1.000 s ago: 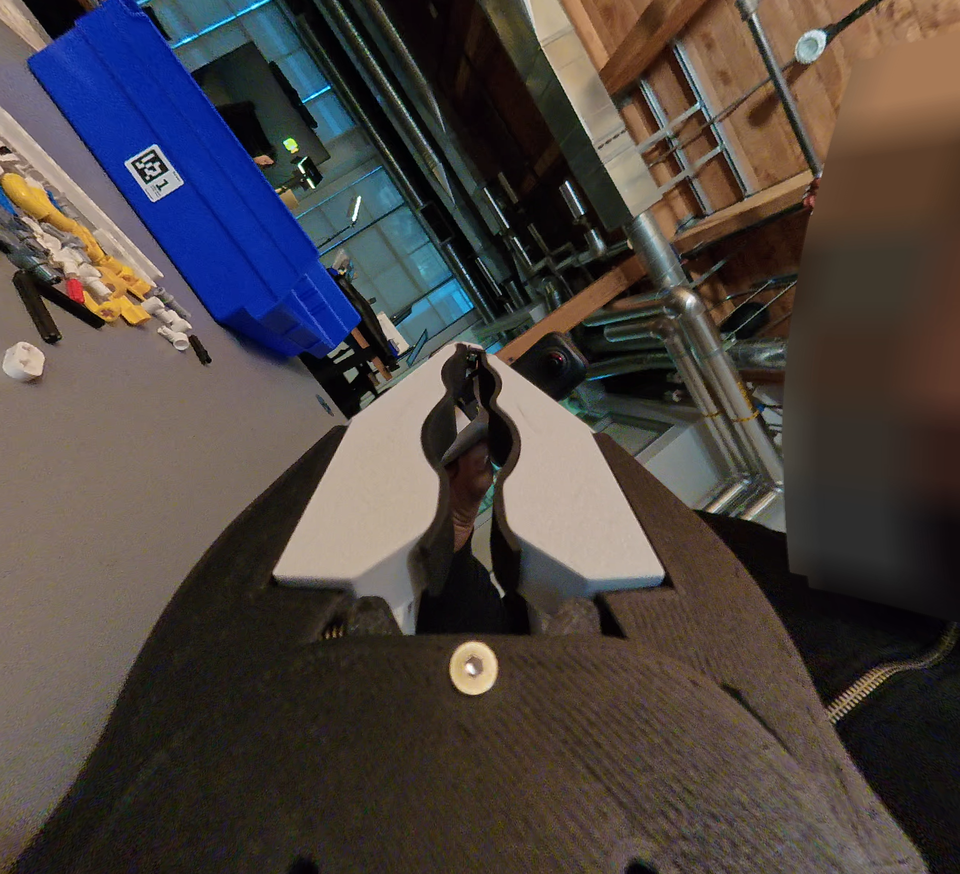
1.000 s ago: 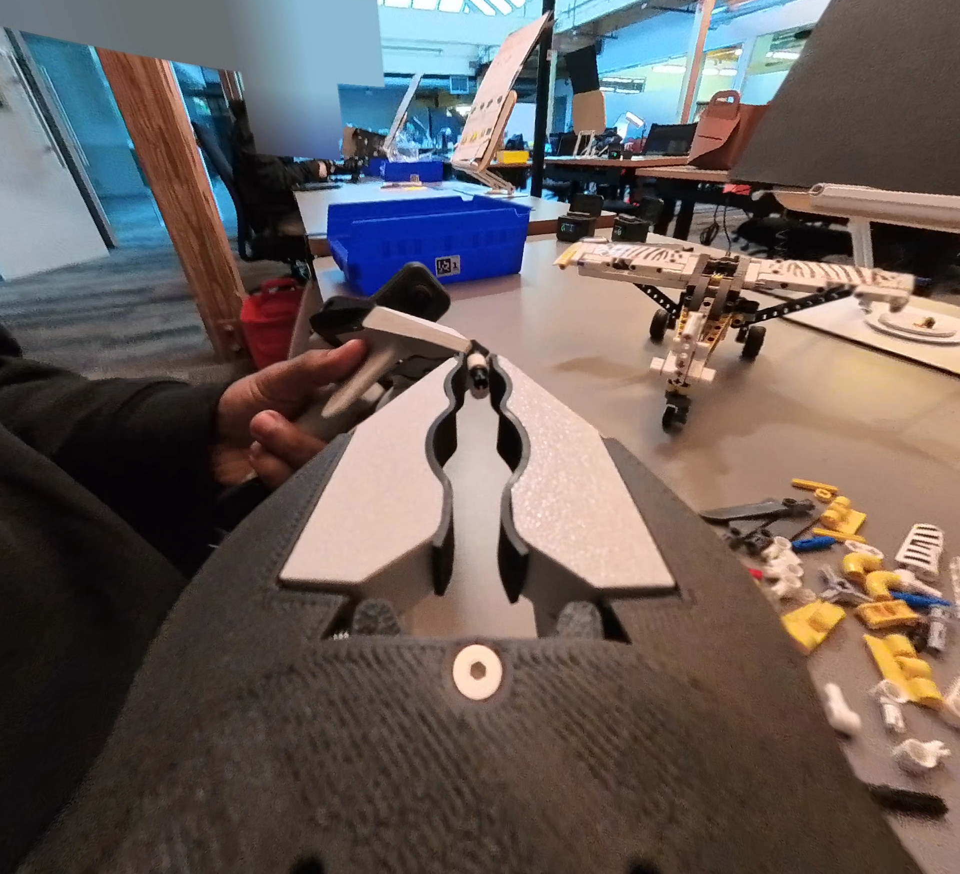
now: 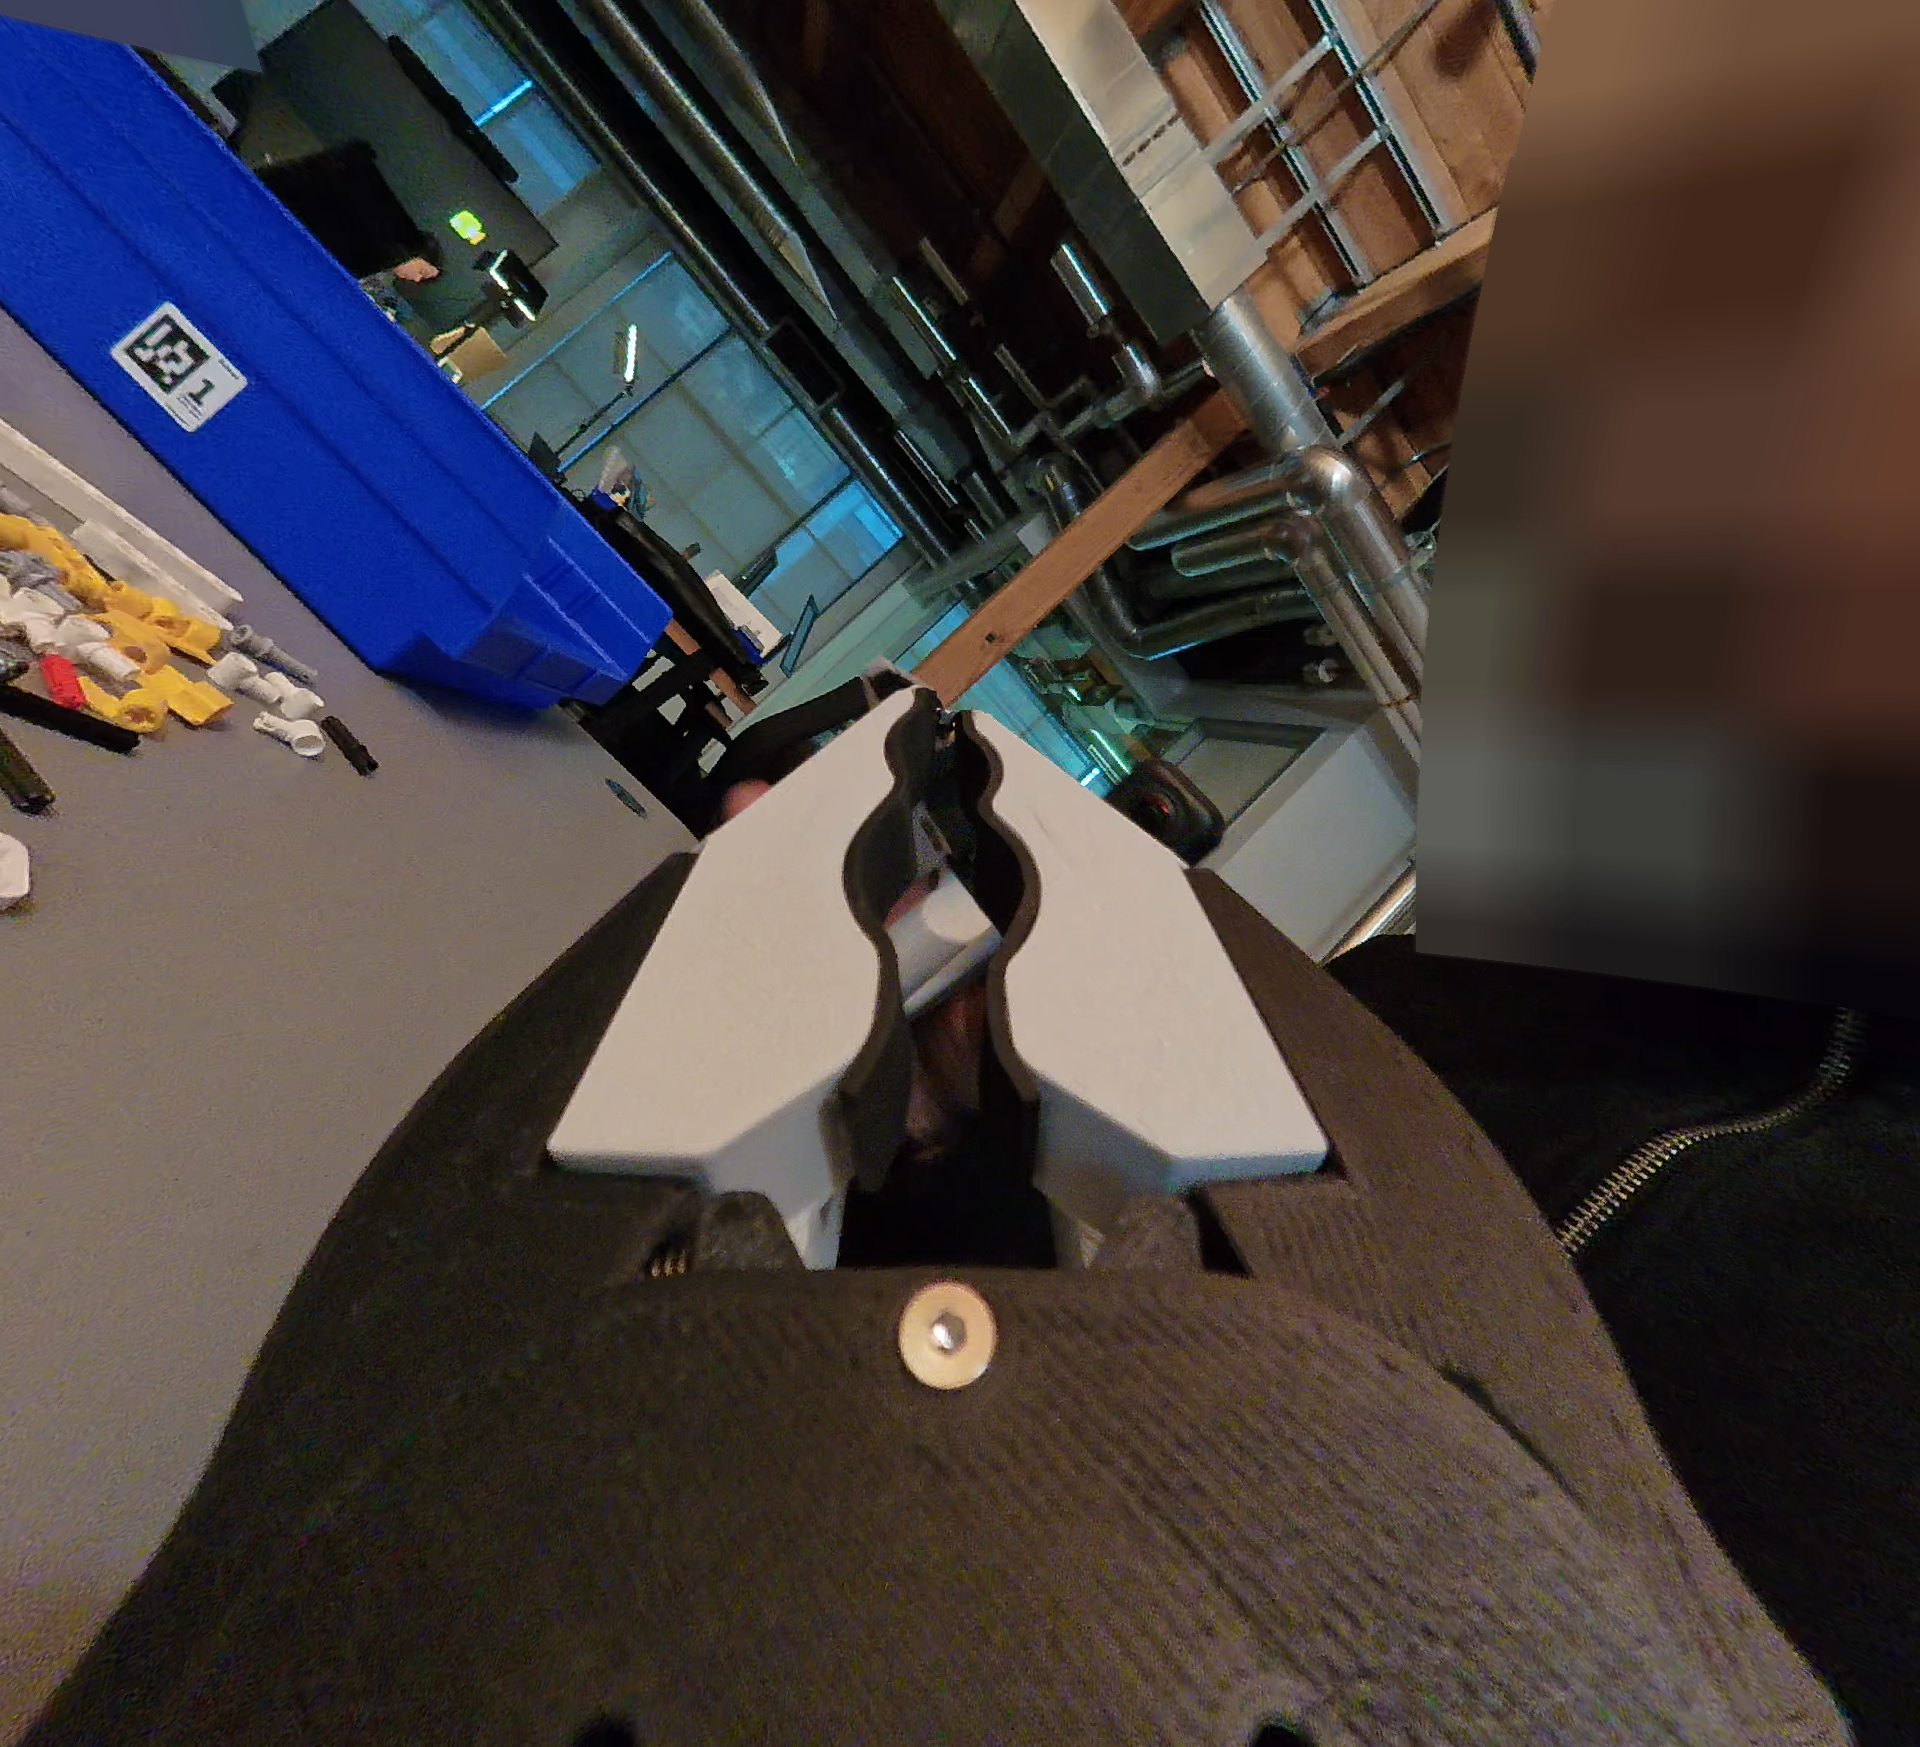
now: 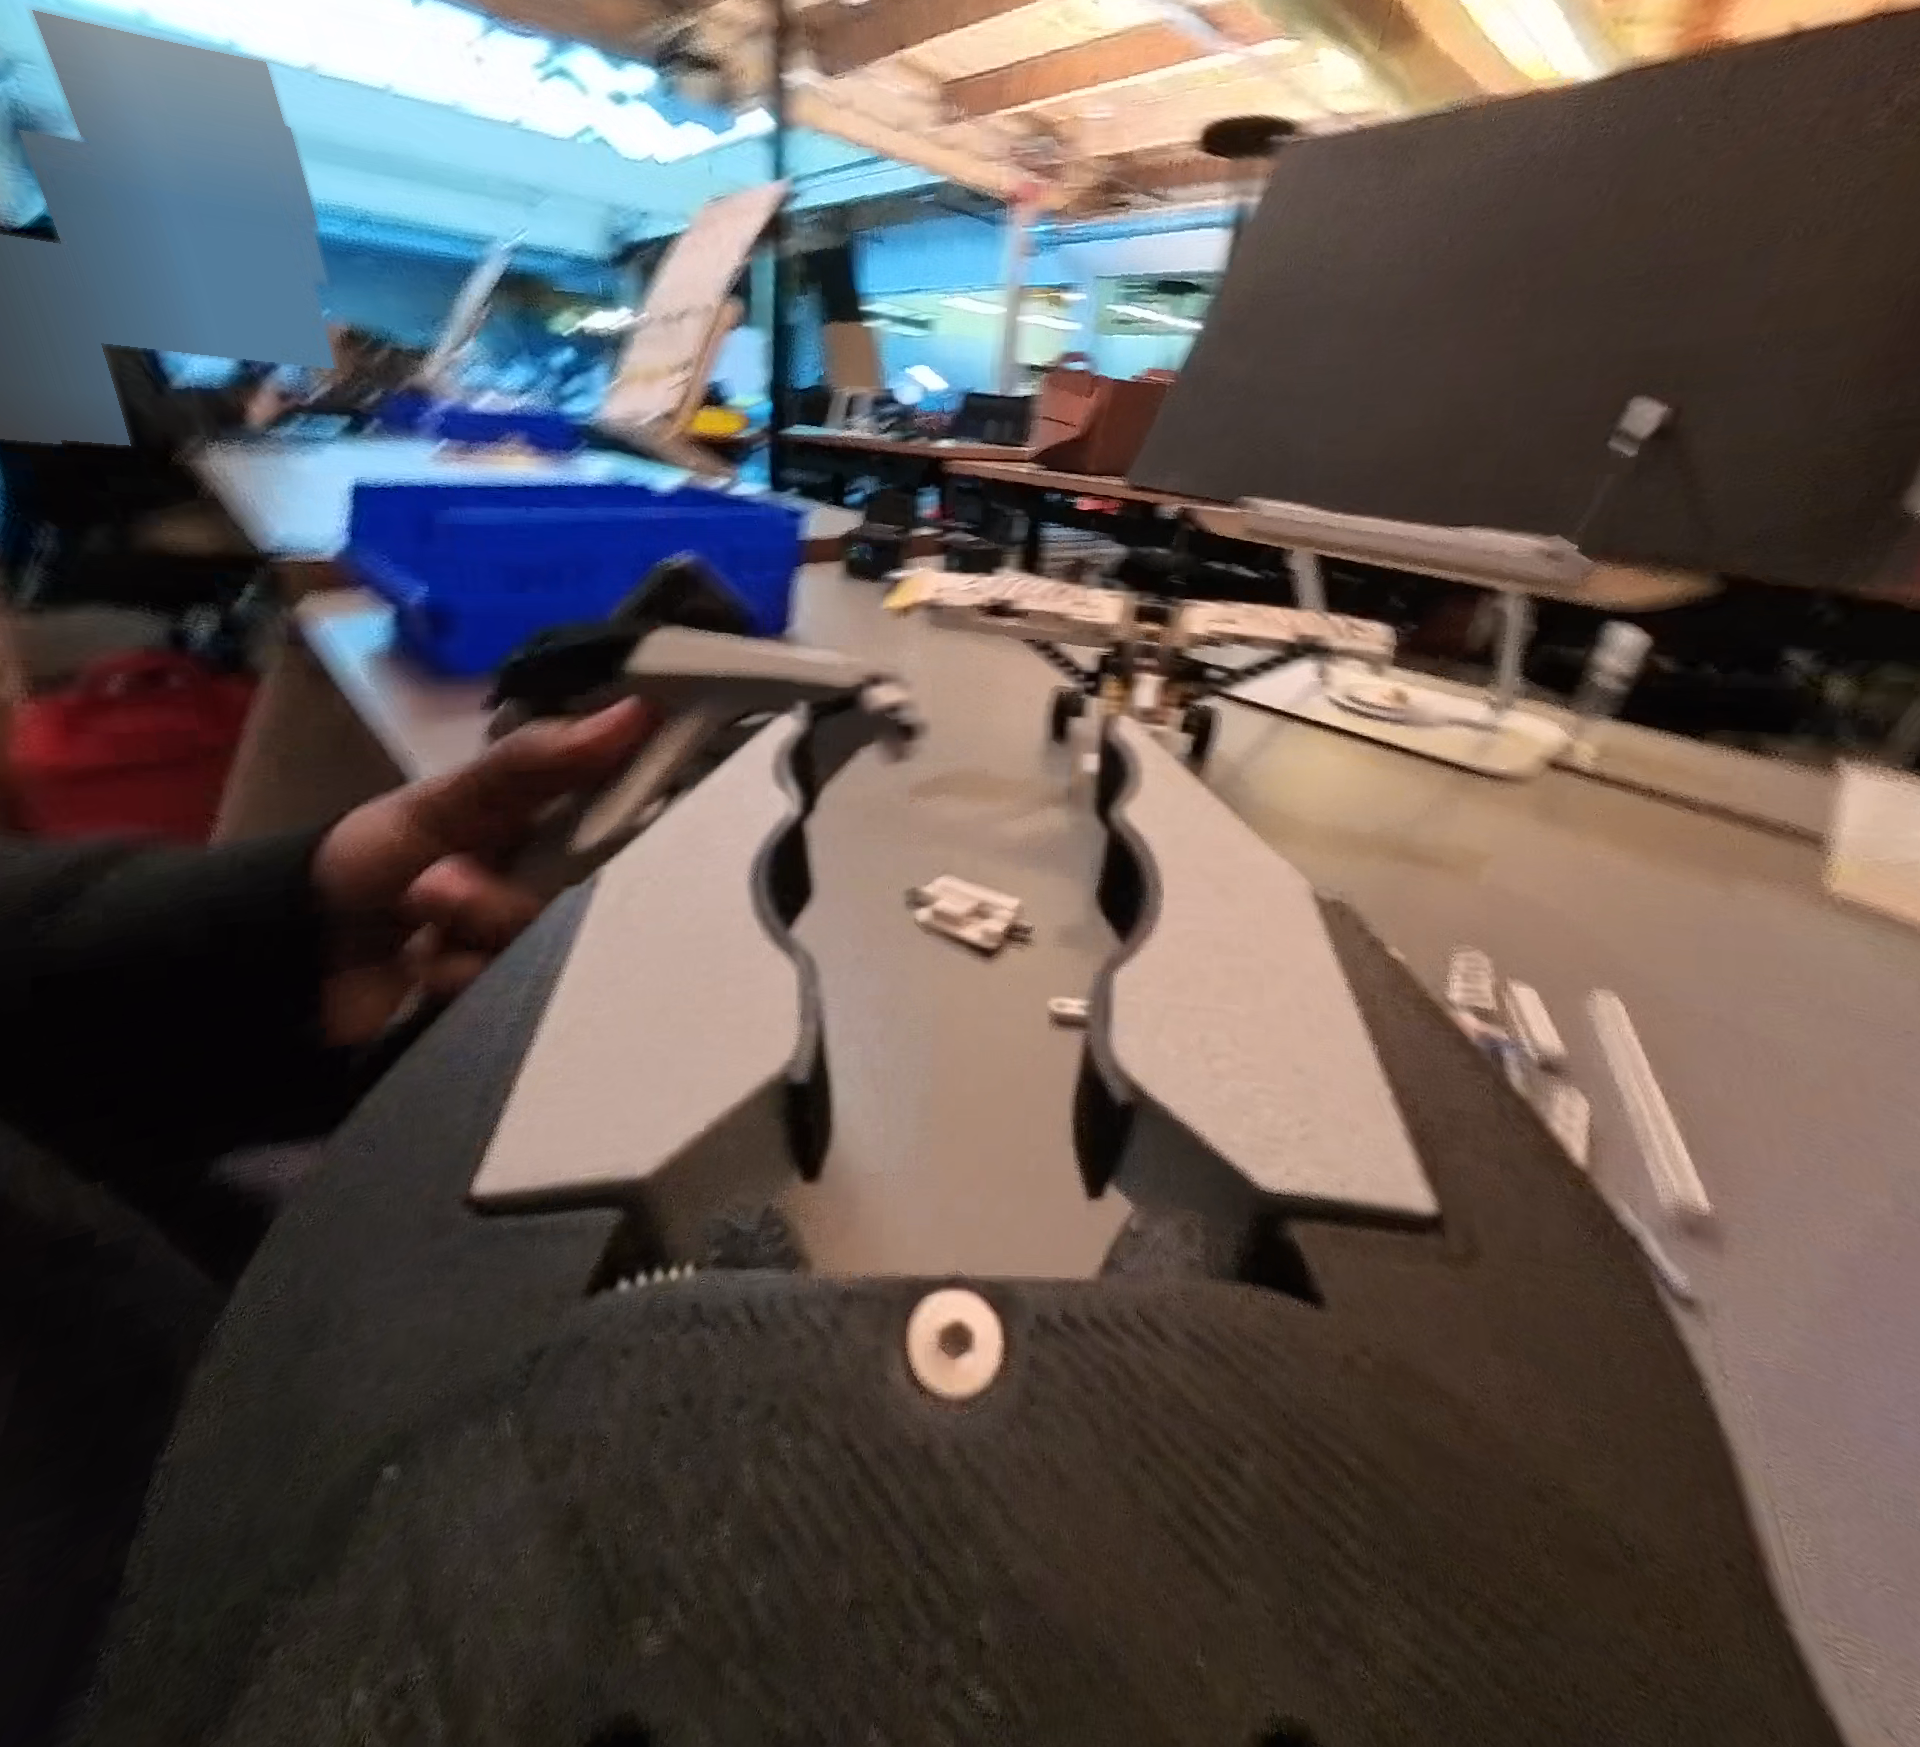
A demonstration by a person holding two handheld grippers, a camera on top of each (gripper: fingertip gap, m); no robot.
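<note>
My left gripper [image 3: 938,718] is shut and held up off the grey table [image 3: 260,970]. A tiny light piece with a dark pin [image 3: 940,712] sits pinched at its very tips. In the right wrist view, a hand [image 4: 468,845] holds the left gripper [image 4: 883,710] at the left, with the small piece [image 4: 881,695] at its tip. My right gripper [image 4: 956,731] is wide open and empty, close beside the left gripper's tip. This view is blurred. On the table between its fingers lie a white brick assembly [image 4: 966,908] and a small white part [image 4: 1070,1006].
A blue bin [image 3: 312,450] stands at the table's far edge and also shows in the right wrist view [image 4: 582,565]. A brick-built aircraft model [image 4: 1143,627] stands ahead. Loose yellow, white and black parts [image 3: 135,658] lie by the bin. Long white parts [image 4: 1642,1095] lie right. A black board [image 4: 1558,295] leans at the back right. Both grippers' tips are close together, under 4 cm apart.
My right gripper was shut on the tiny piece with the left tips against it. It has opened wide and swung, and the piece stays in the left gripper.
</note>
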